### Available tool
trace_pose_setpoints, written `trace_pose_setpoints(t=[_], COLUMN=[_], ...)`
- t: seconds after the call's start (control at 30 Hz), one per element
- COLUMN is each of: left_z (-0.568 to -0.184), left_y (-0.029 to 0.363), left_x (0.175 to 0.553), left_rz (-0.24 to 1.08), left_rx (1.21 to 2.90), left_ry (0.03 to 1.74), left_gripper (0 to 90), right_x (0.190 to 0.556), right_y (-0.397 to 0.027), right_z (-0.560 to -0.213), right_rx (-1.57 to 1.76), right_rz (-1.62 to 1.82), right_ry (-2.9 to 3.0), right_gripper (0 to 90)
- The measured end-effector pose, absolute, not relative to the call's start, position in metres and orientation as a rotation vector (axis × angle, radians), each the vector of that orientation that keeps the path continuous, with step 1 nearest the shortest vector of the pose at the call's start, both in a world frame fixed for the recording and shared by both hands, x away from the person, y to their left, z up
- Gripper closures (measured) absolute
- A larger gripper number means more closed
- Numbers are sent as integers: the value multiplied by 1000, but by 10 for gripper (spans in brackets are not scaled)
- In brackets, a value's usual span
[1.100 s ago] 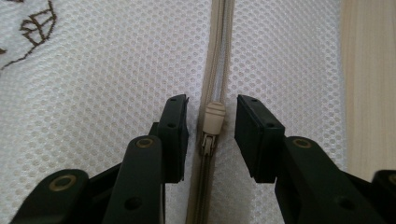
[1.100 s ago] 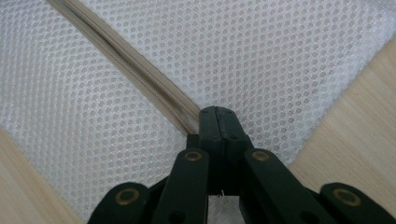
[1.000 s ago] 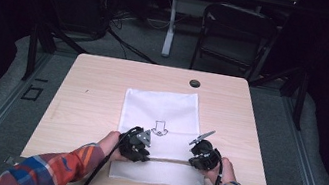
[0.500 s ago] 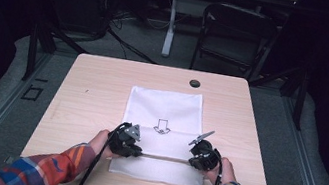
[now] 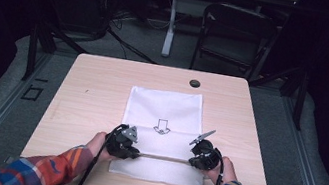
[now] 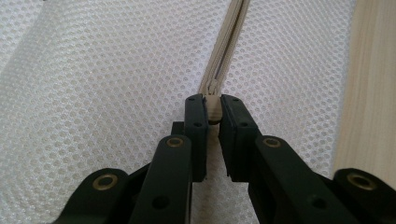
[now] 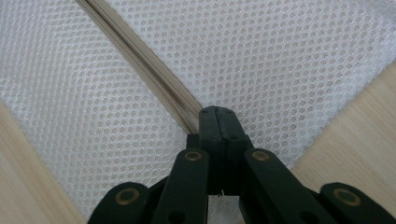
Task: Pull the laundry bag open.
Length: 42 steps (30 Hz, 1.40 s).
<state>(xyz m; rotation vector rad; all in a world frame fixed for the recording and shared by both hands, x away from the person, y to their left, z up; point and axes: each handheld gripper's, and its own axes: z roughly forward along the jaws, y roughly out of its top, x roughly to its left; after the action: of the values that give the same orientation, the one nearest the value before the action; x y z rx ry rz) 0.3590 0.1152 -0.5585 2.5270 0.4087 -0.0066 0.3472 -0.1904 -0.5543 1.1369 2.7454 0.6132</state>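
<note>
white mesh bag [image 5: 163,117] flat on the bench [image 5: 92,90] near its front edge, left hand-held gripper [image 6: 213,108] pinching the zip pull [image 6: 214,111], right hand-held gripper [image 7: 217,120] clamped tight on the zip's [image 7: 140,60] far end — black arrow [image 5: 163,126] printed mid-bag

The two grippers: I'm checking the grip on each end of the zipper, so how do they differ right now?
The left gripper pinches the beige zipper pull, a slim gap between its jaws; the right gripper has its jaws pressed flat together at the zipper end. Both rest on the white mesh bag.
</note>
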Motion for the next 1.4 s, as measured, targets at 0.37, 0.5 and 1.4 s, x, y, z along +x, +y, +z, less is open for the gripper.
trace_pose_setpoints(t=[0.37, 0.5, 1.4], left_z=[-542, -533, -558], left_y=[135, 123, 97], left_x=[360, 360, 358], left_rz=[-12, 23, 26], left_rx=[2491, 2511, 2608], left_ry=[478, 411, 317], left_gripper=[505, 451, 768], right_x=[349, 349, 349], right_y=[-193, -192, -193], right_z=[-553, -553, -553], right_rx=[1132, 1119, 1129], right_rz=[603, 583, 601], right_ry=[2764, 2774, 2772], right_gripper=[900, 900, 900])
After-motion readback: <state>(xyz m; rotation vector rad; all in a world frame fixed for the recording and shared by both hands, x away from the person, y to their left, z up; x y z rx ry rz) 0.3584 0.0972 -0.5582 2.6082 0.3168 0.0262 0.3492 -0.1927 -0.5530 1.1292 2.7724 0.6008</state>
